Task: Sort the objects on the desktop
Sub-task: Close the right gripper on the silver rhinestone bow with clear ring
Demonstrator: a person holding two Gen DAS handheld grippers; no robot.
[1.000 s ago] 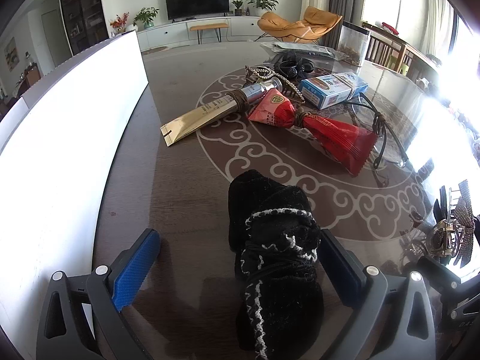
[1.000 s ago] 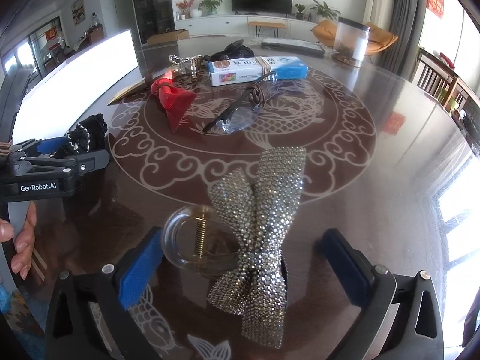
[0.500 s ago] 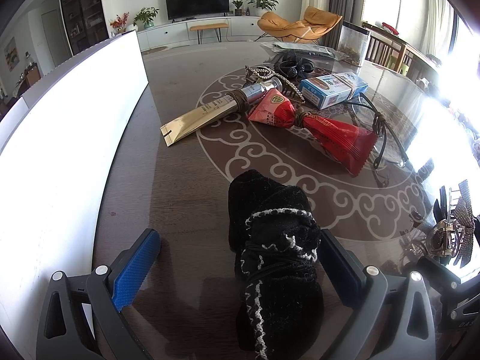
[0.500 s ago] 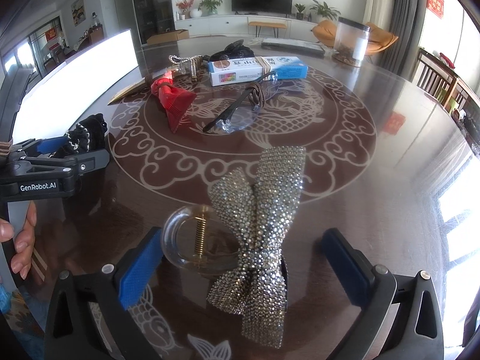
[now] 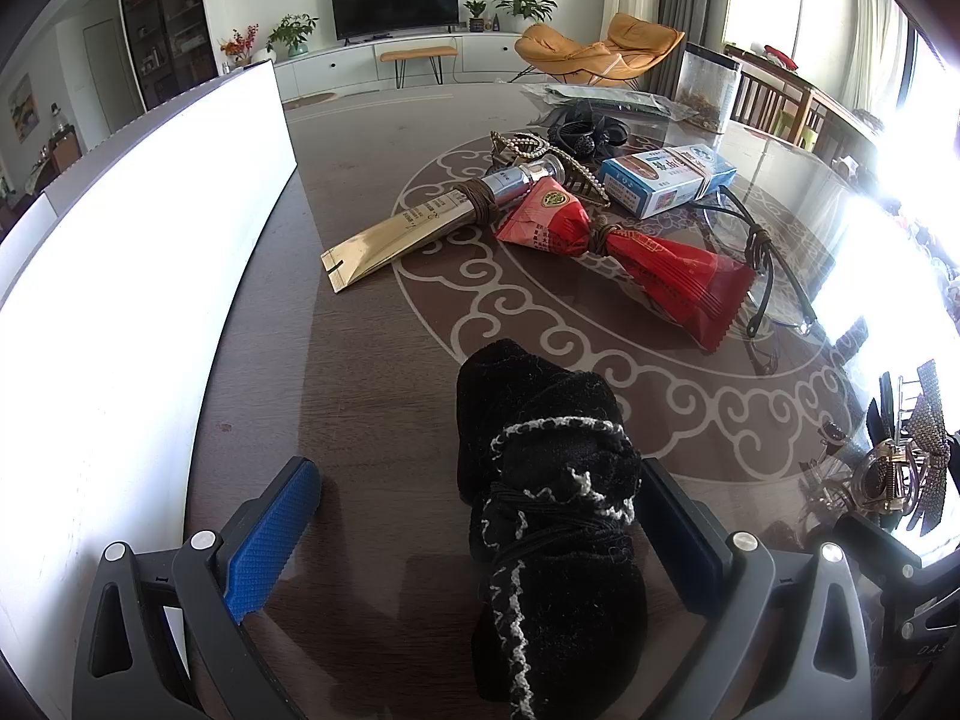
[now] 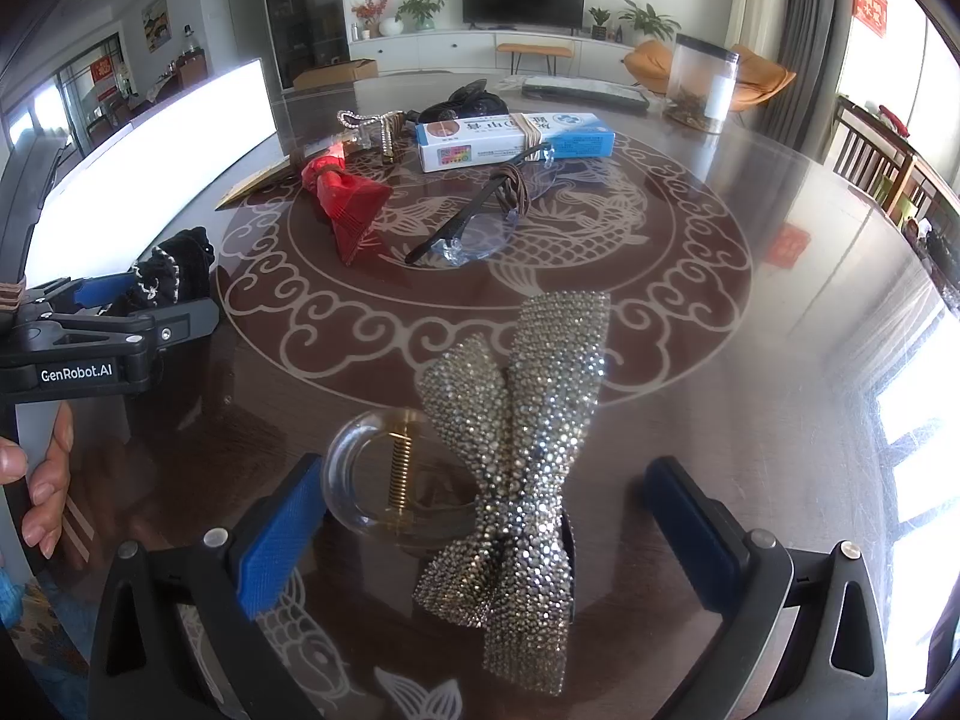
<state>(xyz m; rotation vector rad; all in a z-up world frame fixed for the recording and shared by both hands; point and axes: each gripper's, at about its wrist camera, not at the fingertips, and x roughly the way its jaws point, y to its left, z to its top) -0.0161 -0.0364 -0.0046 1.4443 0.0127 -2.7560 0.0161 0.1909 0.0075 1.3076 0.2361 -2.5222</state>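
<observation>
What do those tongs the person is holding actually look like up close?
Both the left tongs and the right tongs have dark grey plastic frames with triangular cut-outs and silver screws. Each ends in two flat fingers faced with bright blue, finely ribbed pads. Seen from the side, the left tongs' black body carries white lettering, "GenRobot.AI". No cables or sleeves show.

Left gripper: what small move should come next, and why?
Probably close the left gripper on the black sock bundle. Its jaws are open, the bundle lies between them on the table, against the right pad with a gap at the left pad.
</observation>
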